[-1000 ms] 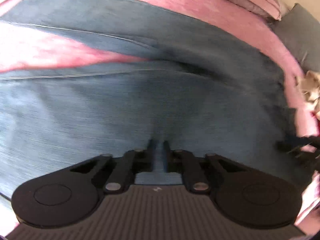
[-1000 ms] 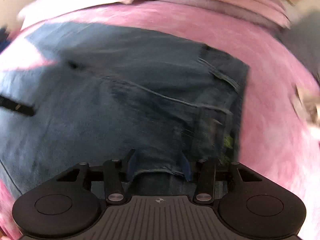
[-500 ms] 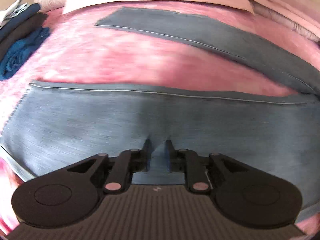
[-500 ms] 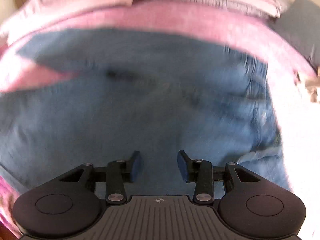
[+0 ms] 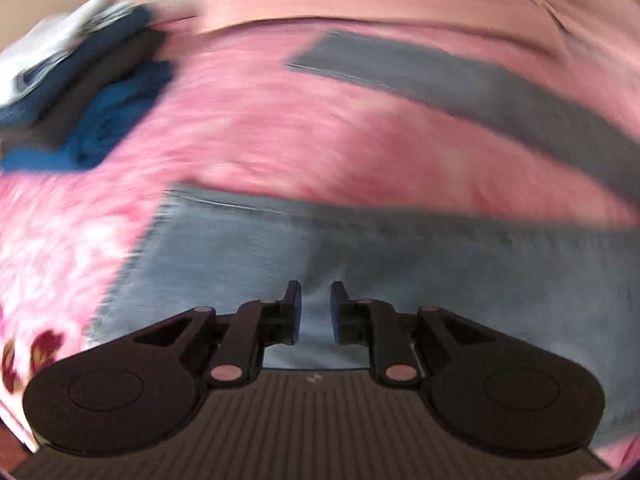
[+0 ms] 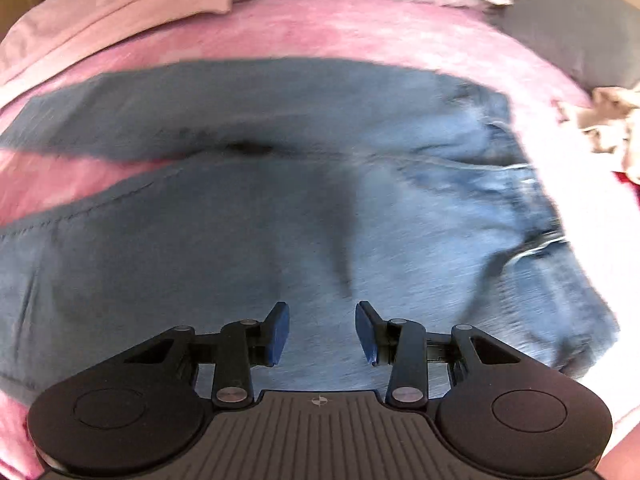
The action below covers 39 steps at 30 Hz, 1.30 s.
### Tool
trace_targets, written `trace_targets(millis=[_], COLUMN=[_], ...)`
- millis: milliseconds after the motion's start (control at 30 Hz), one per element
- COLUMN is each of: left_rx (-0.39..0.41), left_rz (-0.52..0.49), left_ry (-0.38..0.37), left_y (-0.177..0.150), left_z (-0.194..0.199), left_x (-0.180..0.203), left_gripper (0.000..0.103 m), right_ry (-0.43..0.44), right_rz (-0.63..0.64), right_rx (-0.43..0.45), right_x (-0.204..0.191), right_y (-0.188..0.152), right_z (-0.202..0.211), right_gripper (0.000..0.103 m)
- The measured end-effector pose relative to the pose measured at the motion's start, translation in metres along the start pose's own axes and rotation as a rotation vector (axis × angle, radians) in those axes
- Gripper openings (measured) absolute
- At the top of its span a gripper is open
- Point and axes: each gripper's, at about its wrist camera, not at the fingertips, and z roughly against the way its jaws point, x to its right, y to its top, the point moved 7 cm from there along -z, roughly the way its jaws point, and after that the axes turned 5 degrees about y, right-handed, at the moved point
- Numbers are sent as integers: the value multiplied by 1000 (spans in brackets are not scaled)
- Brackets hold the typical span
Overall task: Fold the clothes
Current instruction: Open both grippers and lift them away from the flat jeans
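The jeans [image 5: 400, 264] lie spread flat on the pink blanket [image 5: 260, 132], with the two legs apart in a V shape — in the left wrist view the nearer leg runs across under the left gripper [image 5: 316, 308], and the farther leg is a grey-blue band higher up to the right. The jaws of the left gripper are opening: a narrow gap shows between the blue pads [image 5: 295, 312], and the pale denim is seen through this gap, but the pads do not press it. One second ago these jaws were closed on a fold of the denim, and the view was almost filled with blue cloth; now the hem end of the leg is visible at the left, and also a pile of dark blue folded clothes [image 5: 104, 120] at the upper left, which was not in view then.

The right gripper [image 6: 322, 332] hovers over the upper part of the jeans [image 6: 280, 220], near the waistband at the right. Its jaws stand apart with nothing between them. One second ago a fold of denim at the waist was between these jaws — now it lies released on the blanket [image 6: 320, 32]. Both views are blurred, so small details of the cloth I cannot tell.
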Motion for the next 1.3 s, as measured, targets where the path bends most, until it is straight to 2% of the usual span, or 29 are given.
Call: trace_targets(millis=[67,133,233,267,333,433,500,567,600,667,767,833,1000,1133,1300], left_rx=[-7,-9,-62,-78,-76,-43,-110,-143,-160,-198,-235,-237,-228,-178,-72], left_rz=[-40,22,134,178,210,112,105,148,168,187,152,131,179,199,185], left_ry=[40,79,187,189,133,59,28,57,66,30,18,12,-23,-22,-54], left_y=[-16,-18,-19,-18,-15,-13,-26,-32,-36,-42,-54,-62,-84,-95,-98], left_z=[-6,-4,-1,0,11,25,20,24,27,43,82,113,194,265,354], left_x=[-2,-22,-57,-63,-54,-10,14,24,29,39,59,71,106,131,156], left_gripper=[16,15,15,12,11,15,16,14,14,15,15,16,18,27,32], right_ry=[-39,-83,-126,-134,-141,-100,-90,-114,-108,-90,-64,-6,63,107,147], right_rz=[70,114,17,-6,-33,-32,-53,-64,-79,-119,-180,-206,-149,-77,-33], right_rx=[-22,-26,-54,-53,-38,37,3,-56,-45,-75,-125,-117,-100,-71,-13], right_x=[3,15,49,55,61,52,50,53,55,60,68,70,69,68,71], right_y=[-13,-28,-40,-41,-41,-37,-45,-61,-63,-68,-76,-82,-93,-101,-103], right_z=[-11,-8,7,11,22,34,28,20,24,34,48,64,111,153,230], right_gripper=[40,41,41,41,41,41,41,41,41,41,41,41,41,42,43])
